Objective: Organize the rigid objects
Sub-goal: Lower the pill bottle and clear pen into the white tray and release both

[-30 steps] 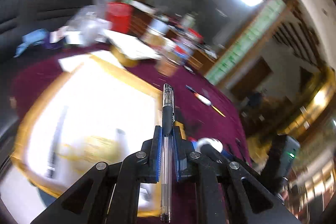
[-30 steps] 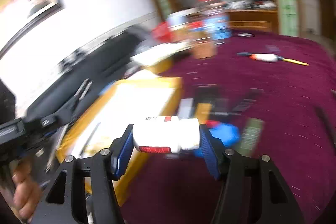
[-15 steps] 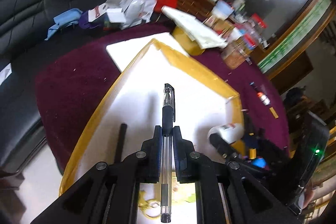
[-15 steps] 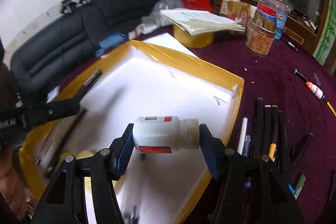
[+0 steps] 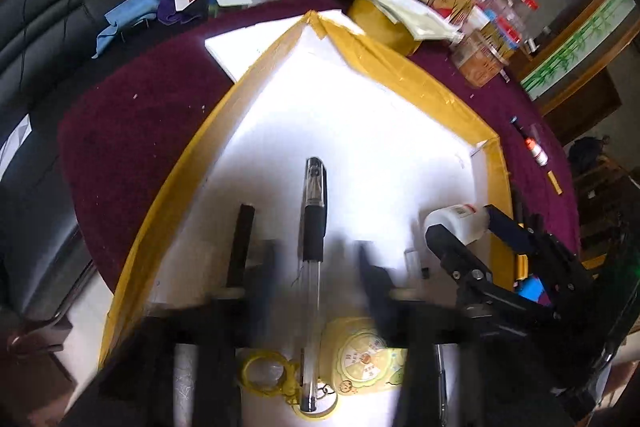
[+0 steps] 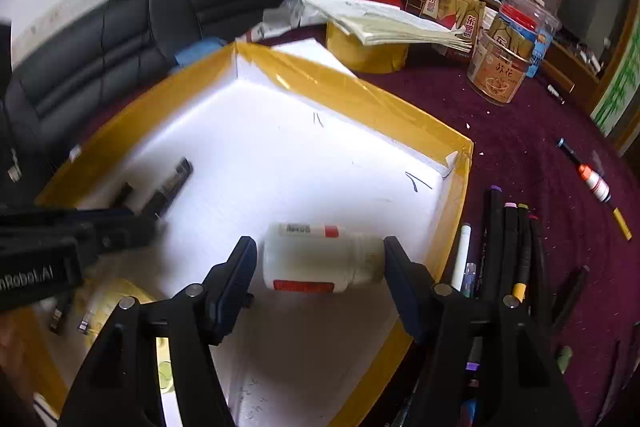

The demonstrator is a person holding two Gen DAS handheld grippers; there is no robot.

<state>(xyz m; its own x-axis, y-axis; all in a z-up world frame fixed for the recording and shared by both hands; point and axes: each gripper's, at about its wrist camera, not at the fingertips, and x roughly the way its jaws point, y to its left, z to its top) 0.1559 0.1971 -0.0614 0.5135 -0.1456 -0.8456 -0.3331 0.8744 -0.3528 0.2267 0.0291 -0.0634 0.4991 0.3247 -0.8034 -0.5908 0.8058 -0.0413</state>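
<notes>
A white box with a yellow taped rim [image 5: 400,67] [image 6: 360,99] lies on the maroon table. My left gripper [image 5: 316,259] hangs over its near part; its jaws are blurred and opening. The clear pen with a black grip [image 5: 314,227] sits loose between them, touching neither pad. In the right wrist view the pen [image 6: 172,183] shows as a dark blur. My right gripper [image 6: 320,267] is low inside the box and also opening. The white bottle with red labels [image 6: 316,261] [image 5: 456,223] lies sideways between its fingers, with a gap at the left pad.
In the box lie a black stick [image 5: 240,243], a yellow round card [image 5: 360,355] and a yellow ring [image 5: 264,379]. Several markers [image 6: 512,247] lie right of the box, a float [image 6: 596,187] further right. Jars [image 6: 500,67], a tape roll under papers [image 6: 368,47] and a black sofa [image 6: 120,27] stand behind.
Both grippers came down over the white box. The left jaws sprang apart and let go of the pen. The right jaws widened and the bottle sits loose between them.
</notes>
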